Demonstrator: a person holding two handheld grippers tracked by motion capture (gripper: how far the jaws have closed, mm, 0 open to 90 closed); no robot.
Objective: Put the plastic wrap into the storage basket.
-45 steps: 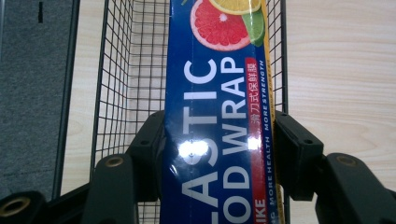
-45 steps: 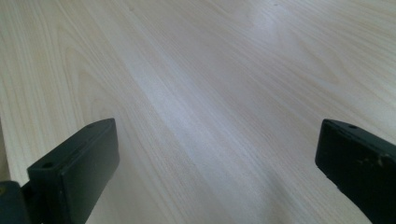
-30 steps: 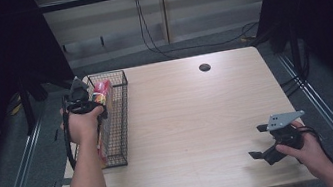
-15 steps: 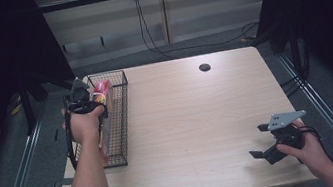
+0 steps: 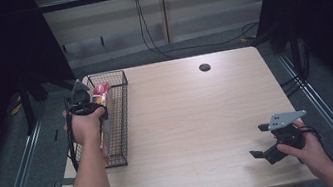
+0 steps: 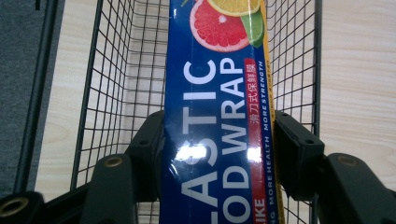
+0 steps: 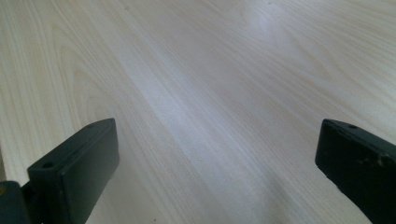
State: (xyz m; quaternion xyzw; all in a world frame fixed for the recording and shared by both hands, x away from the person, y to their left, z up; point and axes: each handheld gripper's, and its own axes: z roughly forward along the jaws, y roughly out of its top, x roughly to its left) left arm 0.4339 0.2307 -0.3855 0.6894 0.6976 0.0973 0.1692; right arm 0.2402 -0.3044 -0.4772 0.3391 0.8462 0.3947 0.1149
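Note:
A long blue box of plastic food wrap [image 6: 219,116], printed with citrus slices, stands on end in a black wire basket [image 6: 116,70]. My left gripper [image 6: 219,135] is shut on it, one black jaw pressing each long side. From above, the left gripper [image 5: 84,102] is over the basket [image 5: 124,125] at the table's left edge, and the box's red top [image 5: 102,93] shows beside the hand. My right gripper [image 5: 259,140] rests low near the table's front right corner. In the right gripper view its jaws [image 7: 217,154] stand wide open over bare wood.
The light wooden table [image 5: 198,114] has a round cable hole [image 5: 204,67] at the back. Cables hang down the wall behind it. Metal floor rails run along both sides of the table.

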